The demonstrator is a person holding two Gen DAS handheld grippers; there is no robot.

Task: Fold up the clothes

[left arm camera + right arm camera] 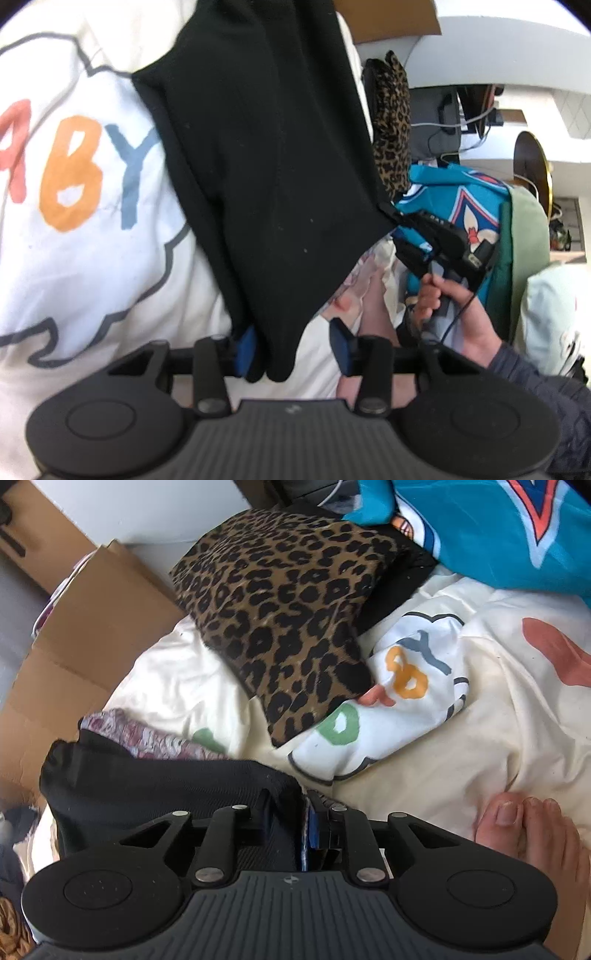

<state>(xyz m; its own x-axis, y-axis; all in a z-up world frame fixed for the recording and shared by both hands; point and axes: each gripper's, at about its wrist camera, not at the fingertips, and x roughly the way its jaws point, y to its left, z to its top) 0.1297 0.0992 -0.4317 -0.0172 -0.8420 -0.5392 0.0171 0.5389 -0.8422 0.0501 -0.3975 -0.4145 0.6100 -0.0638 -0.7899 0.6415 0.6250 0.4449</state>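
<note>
A black garment (266,158) hangs stretched over a white bed cover printed with coloured letters (70,173). My left gripper (293,349) stands open, its blue pads apart, with the garment's lower corner hanging between them against the left pad (245,349). My right gripper (400,221) is shut on the garment's other corner at the right. In the right wrist view my right gripper (301,823) is shut on the black garment (159,786), which bunches to its left.
A leopard-print folded cloth (280,620) lies on the cover (461,738), with a teal patterned cloth (480,528) behind it. A cardboard box (74,635) stands at the left. A bare foot (532,830) rests at the right. A green cloth (524,236) lies beyond.
</note>
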